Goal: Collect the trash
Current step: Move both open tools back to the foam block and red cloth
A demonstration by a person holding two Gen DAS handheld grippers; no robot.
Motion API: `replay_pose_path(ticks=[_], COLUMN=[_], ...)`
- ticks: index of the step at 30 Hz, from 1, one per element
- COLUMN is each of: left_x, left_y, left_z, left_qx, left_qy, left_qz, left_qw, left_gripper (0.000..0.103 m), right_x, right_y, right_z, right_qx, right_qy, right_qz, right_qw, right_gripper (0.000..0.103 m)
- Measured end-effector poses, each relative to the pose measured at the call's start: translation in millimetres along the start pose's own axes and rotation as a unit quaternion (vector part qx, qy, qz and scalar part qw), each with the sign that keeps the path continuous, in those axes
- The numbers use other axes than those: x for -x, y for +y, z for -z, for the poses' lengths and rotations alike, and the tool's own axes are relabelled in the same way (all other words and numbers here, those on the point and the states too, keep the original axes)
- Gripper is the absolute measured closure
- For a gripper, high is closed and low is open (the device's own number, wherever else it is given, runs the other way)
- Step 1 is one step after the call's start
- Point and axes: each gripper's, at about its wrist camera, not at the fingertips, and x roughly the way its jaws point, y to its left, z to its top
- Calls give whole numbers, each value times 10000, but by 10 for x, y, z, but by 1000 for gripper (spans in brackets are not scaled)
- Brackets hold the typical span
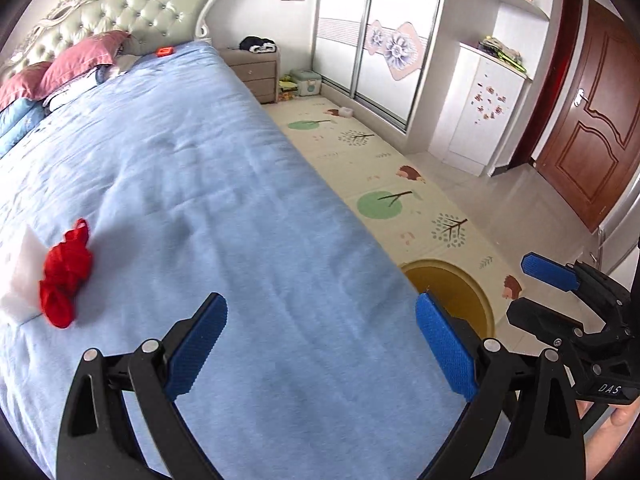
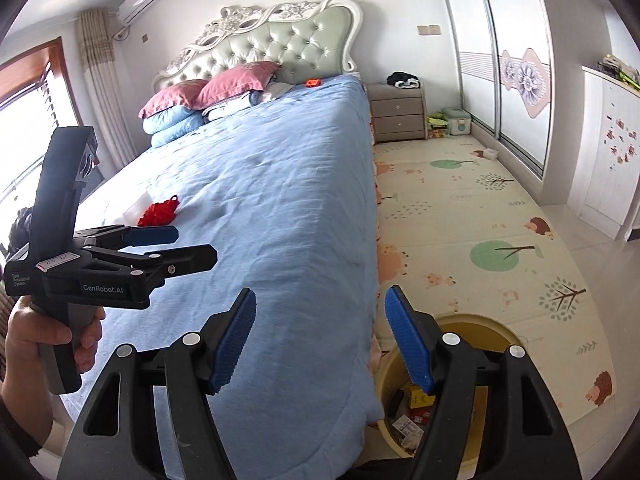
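While both claws stand wide and hold nothing, the collecting is only partly done. Yellow bin — on the play mat at the foot corner of the bed, already holding boxes and wrappers. Red crumpled bag — on the blue cover beside a white sheet, well apart from left gripper and right gripper. Small red item by the pillows: probably also left to gather.
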Motion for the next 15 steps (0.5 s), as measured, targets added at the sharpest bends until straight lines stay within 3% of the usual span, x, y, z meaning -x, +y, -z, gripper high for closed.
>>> replay_pose_path(ticks=[15], left_x=[598], left_y=[1503], left_z=[266], left_qx=[1004], left_qy=[-406], left_qz=[-800], left_qw=[9909], left_gripper=[7], right_x=[-695], right_y=[1371], right_z=[-329], right_qx=[944], right_qy=[274], right_qz=[-885], right_qw=[9912], right_gripper=[38])
